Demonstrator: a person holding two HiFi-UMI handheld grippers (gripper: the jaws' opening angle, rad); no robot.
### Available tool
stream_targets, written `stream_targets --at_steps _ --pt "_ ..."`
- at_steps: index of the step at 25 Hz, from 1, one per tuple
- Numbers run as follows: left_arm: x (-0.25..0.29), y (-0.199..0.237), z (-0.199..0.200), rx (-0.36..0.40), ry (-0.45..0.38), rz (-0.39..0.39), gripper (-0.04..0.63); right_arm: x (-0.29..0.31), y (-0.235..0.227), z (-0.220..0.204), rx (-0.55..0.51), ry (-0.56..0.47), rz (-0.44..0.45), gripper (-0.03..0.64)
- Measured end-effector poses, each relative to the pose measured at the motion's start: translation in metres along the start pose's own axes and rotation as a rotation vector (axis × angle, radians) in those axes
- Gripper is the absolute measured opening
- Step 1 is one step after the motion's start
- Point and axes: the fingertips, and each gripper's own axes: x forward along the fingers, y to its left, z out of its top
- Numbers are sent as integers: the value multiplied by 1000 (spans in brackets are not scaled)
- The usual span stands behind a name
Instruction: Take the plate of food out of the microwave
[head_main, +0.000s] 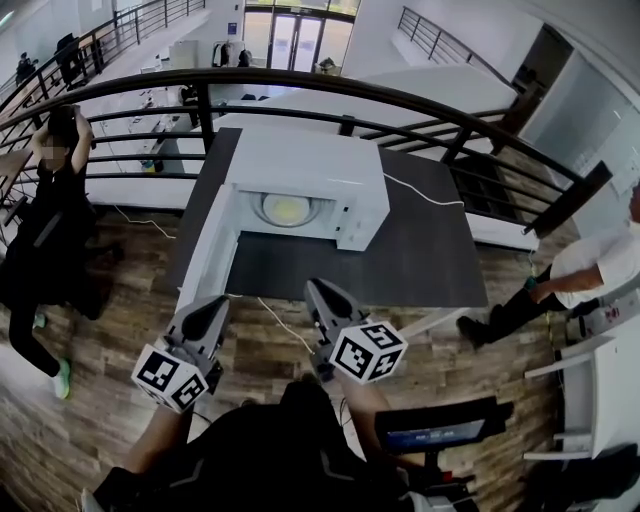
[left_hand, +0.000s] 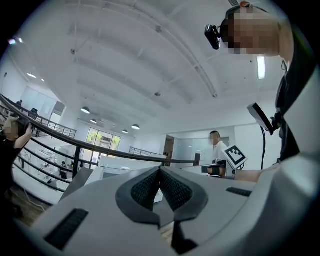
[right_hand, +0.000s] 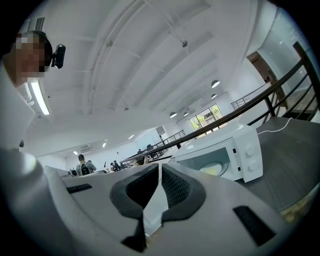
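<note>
A white microwave (head_main: 310, 180) stands on a dark table (head_main: 420, 250) with its door (head_main: 207, 250) swung open to the left. Inside it lies a pale round plate (head_main: 286, 209), and what is on the plate is too small to tell. Both grippers hang short of the table's near edge, well away from the microwave. My left gripper (head_main: 218, 303) is shut with nothing between its jaws (left_hand: 160, 170). My right gripper (head_main: 316, 288) is shut and empty too (right_hand: 160, 167). The right gripper view shows the microwave (right_hand: 225, 155) ahead to the right, with the plate (right_hand: 215, 169) visible inside.
A dark curved railing (head_main: 300, 85) runs behind the table. A white cable (head_main: 425, 195) trails from the microwave across the tabletop. One person (head_main: 50, 220) stands at the left, and another (head_main: 590, 270) is at the right. A dark stand with a screen (head_main: 445, 425) is near my right side.
</note>
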Motion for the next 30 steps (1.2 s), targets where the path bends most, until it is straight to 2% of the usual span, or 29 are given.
stream_targets --at_steps 6,13,18,19,25,28,30 --pt "18 11 6 -7 2 5 5 28 -23 4 50 -2 6 2" --pt "50 33 9 2 10 65 5 75 -80 2 110 1 15 2" --pt "72 48 14 10 3 104 5 106 -109 -7 150 52 20 7" --pt "75 51 14 12 7 113 5 112 -114 -10 168 62 21 29" --pt "97 65 9 18 43 162 5 141 -154 -25 320 97 -2 63" --pt "103 71 9 25 47 180 5 157 -173 -43 428 117 -8 91" --pt "103 79 9 33 49 201 5 170 -184 -57 512 132 -8 137"
